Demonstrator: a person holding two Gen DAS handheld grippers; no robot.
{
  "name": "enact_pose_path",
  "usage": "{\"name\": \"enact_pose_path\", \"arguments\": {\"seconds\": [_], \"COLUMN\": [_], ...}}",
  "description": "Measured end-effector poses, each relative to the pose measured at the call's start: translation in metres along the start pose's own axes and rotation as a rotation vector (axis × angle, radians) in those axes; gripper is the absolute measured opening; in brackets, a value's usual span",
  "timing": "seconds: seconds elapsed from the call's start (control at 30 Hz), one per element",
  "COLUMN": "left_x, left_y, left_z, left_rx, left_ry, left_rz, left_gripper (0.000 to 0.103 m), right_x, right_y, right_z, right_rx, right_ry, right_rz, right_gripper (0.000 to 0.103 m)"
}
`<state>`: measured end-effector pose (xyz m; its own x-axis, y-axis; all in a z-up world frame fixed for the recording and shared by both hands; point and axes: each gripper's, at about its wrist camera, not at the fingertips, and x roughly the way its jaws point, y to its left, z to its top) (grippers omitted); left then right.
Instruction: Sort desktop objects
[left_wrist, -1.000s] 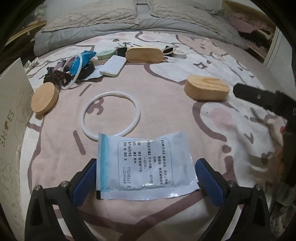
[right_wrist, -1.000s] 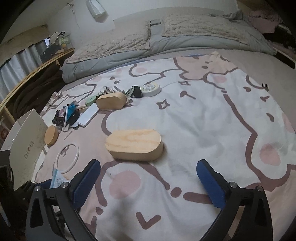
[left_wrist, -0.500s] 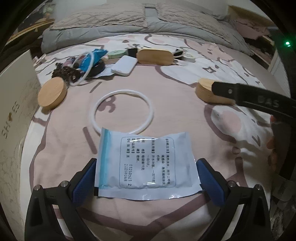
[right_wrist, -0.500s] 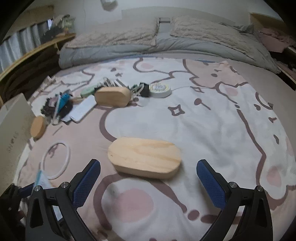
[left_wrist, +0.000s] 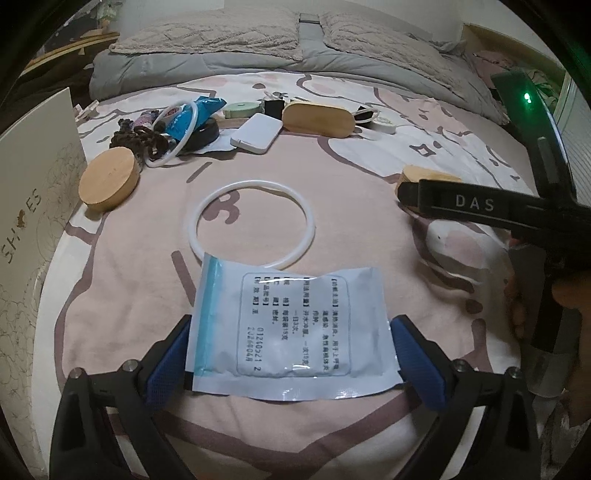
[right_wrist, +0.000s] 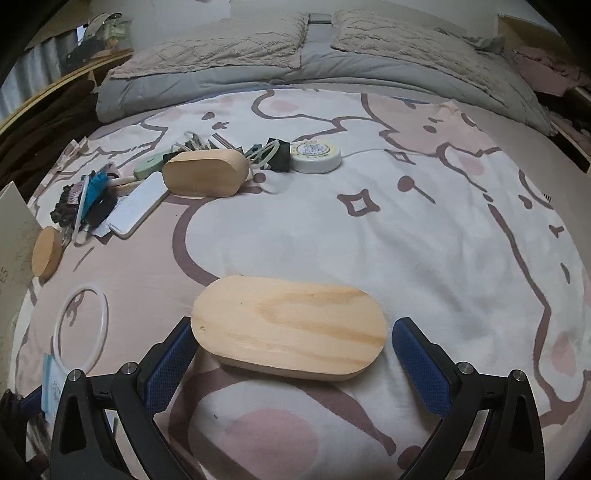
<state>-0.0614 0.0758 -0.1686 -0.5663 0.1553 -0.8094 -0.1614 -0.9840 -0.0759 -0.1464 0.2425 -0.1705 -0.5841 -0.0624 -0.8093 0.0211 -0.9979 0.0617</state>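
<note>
So this is all on a bed (left_wrist: 122, 266) with a pink and white cartoon-print cover, grey duvet and pillows bunched up at the far end.

Left wrist view: the left hand-held gripper (left_wrist: 291, 354) has its blue pads spread wide and they've just been closing in a bit. A flat white and blue sachet (left_wrist: 291, 328) lies between them; its left edge sits right at the left pad, I can't say if it's pressed, and the right pad isn't touching. The sachet has a boxed block of printed Chinese text and a date code I can't read for sure. Just past it lies a white ring (left_wrist: 253, 223), the sachet's far edge overlapping it. Further out to the left is a round wooden lid (left_wrist: 109, 179), and beyond that a pile: white power bank (left_wrist: 256, 133), blue wrapper (left_wrist: 192, 114), dark hair ties (left_wrist: 138, 134). At the far left stands a cream box (left_wrist: 33, 206) printed "SHOES". On the right, the other gripper's black finger reads "DAS".

Right wrist view: the right hand-held gripper (right_wrist: 291, 356) is wide open, holding nothing. An oval wooden block (right_wrist: 290, 326) lies flat between the pads, its left end next to the left pad, with a clear gap to the right one. Well beyond sit a second oval wooden block (right_wrist: 205, 173) and a round white tin (right_wrist: 314, 157) with a label too small to read.
</note>
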Motion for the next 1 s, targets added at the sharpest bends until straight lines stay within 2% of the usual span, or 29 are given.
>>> {"name": "enact_pose_path", "arguments": {"seconds": [0.07,0.1,0.5,1.0], "left_x": [-0.001,-0.001,-0.010,-0.026], "left_y": [0.001,0.002,0.003,0.019], "left_z": [0.000,0.000,-0.001,0.006], "left_rx": [-0.005,-0.006,0.017,-0.028], "left_ry": [-0.003,-0.005,-0.028,-0.076], "left_rz": [-0.002,0.000,0.024,0.034], "left_gripper": [0.098,0.096,0.091,0.091], "right_x": [-0.001,-0.002,-0.007,-0.035], "right_y": [-0.002,-0.001,-0.001,0.004], "right_z": [-0.001,0.000,-0.001,-0.003], "right_rx": [0.006,0.006,0.008,0.005], "right_ry": [-0.005,-0.008,-0.043,-0.110], "right_rz": [0.015,0.026,0.029,0.058], "right_gripper": [0.100,0.093,0.093,0.093]}}
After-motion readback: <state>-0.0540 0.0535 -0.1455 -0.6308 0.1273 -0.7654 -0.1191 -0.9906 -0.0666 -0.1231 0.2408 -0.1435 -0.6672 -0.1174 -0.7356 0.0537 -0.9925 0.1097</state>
